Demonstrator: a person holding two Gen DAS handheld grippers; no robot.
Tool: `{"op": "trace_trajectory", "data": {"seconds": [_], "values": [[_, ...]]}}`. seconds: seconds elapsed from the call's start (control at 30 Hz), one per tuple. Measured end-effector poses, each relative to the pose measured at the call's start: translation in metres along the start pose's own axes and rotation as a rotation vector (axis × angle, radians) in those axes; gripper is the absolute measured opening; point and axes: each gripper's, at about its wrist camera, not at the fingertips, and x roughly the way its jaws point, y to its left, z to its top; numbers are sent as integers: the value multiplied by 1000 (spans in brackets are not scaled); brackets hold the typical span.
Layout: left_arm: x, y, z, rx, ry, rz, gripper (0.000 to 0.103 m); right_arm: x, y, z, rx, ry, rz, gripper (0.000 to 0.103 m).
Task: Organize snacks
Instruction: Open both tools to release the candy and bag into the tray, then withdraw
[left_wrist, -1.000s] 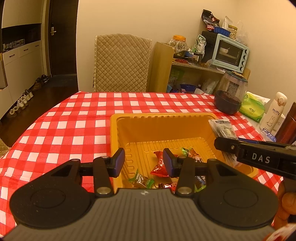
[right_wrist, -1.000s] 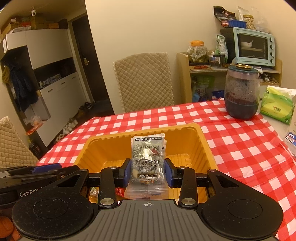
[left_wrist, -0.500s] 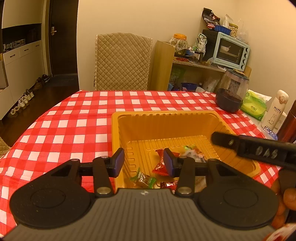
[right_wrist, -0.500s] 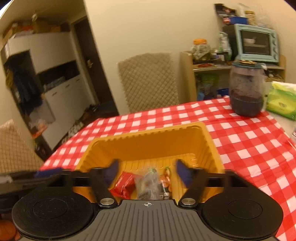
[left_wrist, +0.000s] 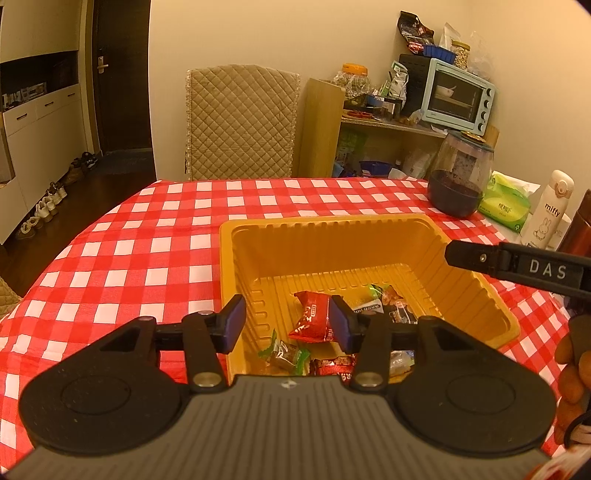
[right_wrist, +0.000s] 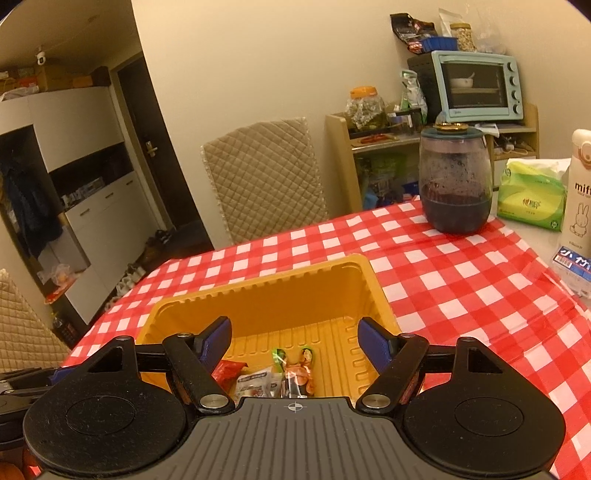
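An orange plastic tray (left_wrist: 332, 225) sits on the red checked tablecloth and holds several wrapped snacks, among them a red packet (left_wrist: 312, 321) and a clear grey-printed packet (right_wrist: 255, 382). My left gripper (left_wrist: 286, 325) is open and empty, hovering over the tray's near left edge. My right gripper (right_wrist: 295, 341) is open wide and empty above the tray's near side; the tray also shows in the right wrist view (right_wrist: 258, 291). One right finger (left_wrist: 509, 264) reaches over the tray's right rim in the left wrist view.
A dark-filled glass jar (right_wrist: 456, 181), a green tissue pack (right_wrist: 532, 199) and a white Miffy bottle (left_wrist: 552, 206) stand at the table's far right. A quilted chair (left_wrist: 240, 122) is behind the table, a shelf with a blue toaster oven (right_wrist: 476, 86) beyond.
My right gripper opened and let go of the clear grey-printed packet, which now lies in the tray, then drew back and rose. My left gripper barely moved.
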Motion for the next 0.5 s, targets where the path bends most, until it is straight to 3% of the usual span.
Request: {"op": "trace_trajectory", "data": {"seconds": [0.5], "values": [[-20, -2, -10, 29, -5, 8, 71, -25, -7, -8, -48, -25, -34, 75]]}}
